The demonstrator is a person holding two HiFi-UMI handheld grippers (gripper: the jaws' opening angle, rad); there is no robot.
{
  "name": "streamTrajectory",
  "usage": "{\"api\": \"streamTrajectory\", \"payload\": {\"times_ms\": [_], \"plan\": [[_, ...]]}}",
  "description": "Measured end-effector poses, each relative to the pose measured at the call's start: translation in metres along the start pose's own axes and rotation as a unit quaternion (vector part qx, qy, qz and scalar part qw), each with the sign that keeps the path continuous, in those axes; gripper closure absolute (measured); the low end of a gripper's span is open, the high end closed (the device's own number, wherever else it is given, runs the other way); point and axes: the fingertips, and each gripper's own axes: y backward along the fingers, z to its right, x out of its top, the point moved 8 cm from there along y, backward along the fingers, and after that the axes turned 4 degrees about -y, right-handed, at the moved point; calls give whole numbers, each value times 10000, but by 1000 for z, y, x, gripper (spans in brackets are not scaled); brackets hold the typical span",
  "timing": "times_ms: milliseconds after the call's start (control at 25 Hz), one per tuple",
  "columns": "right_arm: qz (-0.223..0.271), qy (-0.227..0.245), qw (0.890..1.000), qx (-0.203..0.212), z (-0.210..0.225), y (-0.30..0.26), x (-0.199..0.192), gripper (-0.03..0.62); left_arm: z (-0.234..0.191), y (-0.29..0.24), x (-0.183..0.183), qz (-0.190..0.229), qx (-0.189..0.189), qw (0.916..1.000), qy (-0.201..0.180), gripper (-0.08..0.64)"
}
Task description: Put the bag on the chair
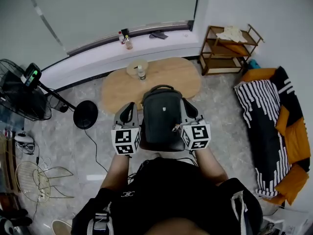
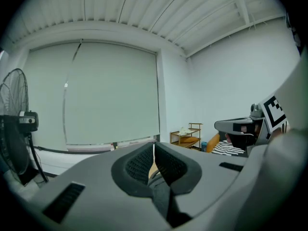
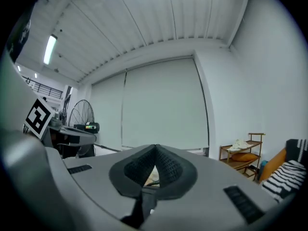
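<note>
Black bag (image 1: 160, 116) hangs at frame centre, long axis running top to bottom, handle pointing up-frame toward the wooden table (image 1: 181, 77). Your left gripper (image 2: 154, 153) and right gripper (image 3: 155, 150) each clamp one side of it.

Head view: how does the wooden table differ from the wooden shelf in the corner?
The table is pale and low, with one rounded top; the shelf is darker orange-brown, with open tiers. The table carries a bottle; the shelf carries a white cloth. Both are wooden and stand near the window wall.
</note>
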Motion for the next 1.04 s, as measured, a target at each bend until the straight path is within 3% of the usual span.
{"api": "streamTrajectory", "payload": {"times_ms": [280, 520, 720, 1040], "plan": [[17, 66, 10000, -31, -4, 7, 7, 580, 9, 14, 4, 15, -57, 10000, -43, 532], [-46, -181, 9997, -131, -1, 12, 4, 580, 12, 19, 4, 72, -138, 9998, -100, 532], [-10, -72, 9999, -120, -1, 11, 5, 580, 10, 20, 3, 190, -39, 9998, 50, 537], [-45, -58, 9999, -152, -1, 8, 2, 580, 6, 17, 8, 148, 25, 9999, -33, 537]]}}
